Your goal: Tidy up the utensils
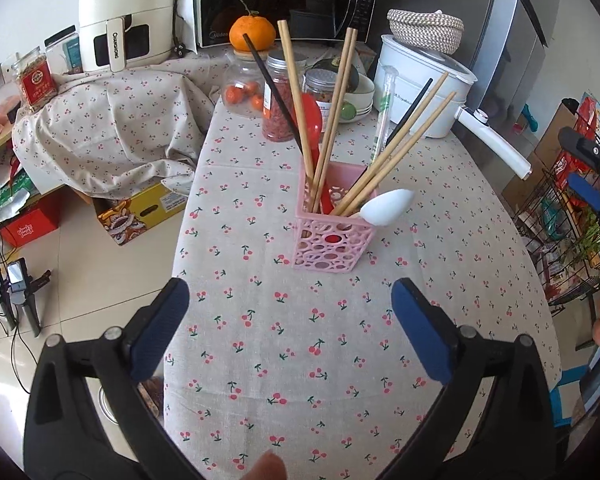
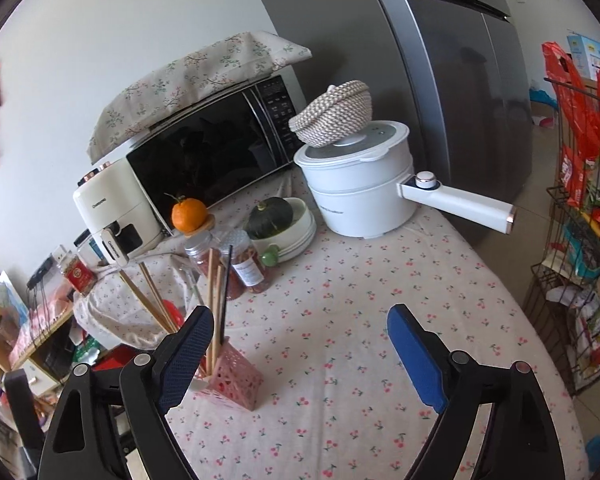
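— Left gripper [image 1: 290,330]: jaws spread wide, nothing between the pads, hovering over bare cherry-print tablecloth [image 1: 440,264] short of the pink holder [image 1: 332,236]. Right gripper [image 2: 300,354]: also spread wide and empty, seen at the right edge of the left wrist view, well apart from the holder.

— And the utensils?

— All standing in the pink holder near the middle of the table: wooden chopsticks [image 1: 296,96] fanned out to both sides, black chopsticks [image 1: 274,92] among them, a red spoon [image 1: 312,120] upright, a white spoon [image 1: 388,208] resting on the rim, bowl end up. None left loose on the cloth, so probably close to finished.

— Handling, if anything needs straightening?

— Chopsticks: light, stiff, smooth and thin, likely to pivot or slip between flat pads. Best pinched across the shaft, above the rim. White spoon: looks ceramic, so brittle and slick; better taken by the neck below the bowl. Holder: light openwork plastic, top-heavy with long sticks leaning outward, easy to tip with a sideways nudge.
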The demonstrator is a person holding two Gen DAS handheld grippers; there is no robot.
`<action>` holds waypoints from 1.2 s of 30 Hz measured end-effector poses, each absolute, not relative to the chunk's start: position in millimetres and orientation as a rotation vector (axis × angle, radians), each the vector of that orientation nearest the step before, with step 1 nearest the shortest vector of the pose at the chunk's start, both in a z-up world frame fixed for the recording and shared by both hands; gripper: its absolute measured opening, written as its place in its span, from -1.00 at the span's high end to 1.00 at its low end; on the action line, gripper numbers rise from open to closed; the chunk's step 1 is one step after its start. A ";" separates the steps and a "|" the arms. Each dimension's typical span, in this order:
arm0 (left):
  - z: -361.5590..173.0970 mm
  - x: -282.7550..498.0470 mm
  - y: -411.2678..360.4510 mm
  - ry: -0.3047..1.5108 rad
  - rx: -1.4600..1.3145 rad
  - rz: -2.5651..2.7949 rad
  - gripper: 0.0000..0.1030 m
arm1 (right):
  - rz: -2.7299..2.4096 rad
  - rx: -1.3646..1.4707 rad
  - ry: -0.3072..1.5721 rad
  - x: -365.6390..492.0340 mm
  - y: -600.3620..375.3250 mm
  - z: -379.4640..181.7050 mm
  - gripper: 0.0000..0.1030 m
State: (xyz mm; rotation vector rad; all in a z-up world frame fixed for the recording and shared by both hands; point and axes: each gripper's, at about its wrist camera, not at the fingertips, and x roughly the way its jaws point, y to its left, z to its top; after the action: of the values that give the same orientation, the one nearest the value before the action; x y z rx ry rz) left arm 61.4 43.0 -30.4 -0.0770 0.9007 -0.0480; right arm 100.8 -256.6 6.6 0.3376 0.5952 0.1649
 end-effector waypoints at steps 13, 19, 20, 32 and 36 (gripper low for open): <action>-10.2 28.2 5.6 0.838 -0.061 -0.066 -0.98 | 0.020 0.163 0.727 35.8 -272.2 -15.5 -1.00; -12.5 22.9 -2.0 0.842 -0.063 -0.069 -0.98 | 0.010 0.043 0.674 15.6 -250.9 -9.8 -1.00; -12.8 23.3 -1.4 0.844 -0.067 -0.067 -0.98 | 0.013 0.037 0.674 14.4 -248.9 -9.9 -1.00; -12.6 24.4 -1.5 0.841 -0.077 -0.061 -0.98 | 0.025 0.043 0.693 23.2 -247.2 -15.5 -1.00; -13.2 25.3 -2.2 0.838 -0.069 -0.058 -0.98 | 0.036 0.053 0.699 25.1 -247.2 -16.7 -1.00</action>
State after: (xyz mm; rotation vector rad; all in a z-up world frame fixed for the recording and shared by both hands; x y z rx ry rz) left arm 25.3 -2.2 -13.2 -0.0688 0.8377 -0.0582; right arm 25.1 -247.2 -16.7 0.0526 0.6994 0.0358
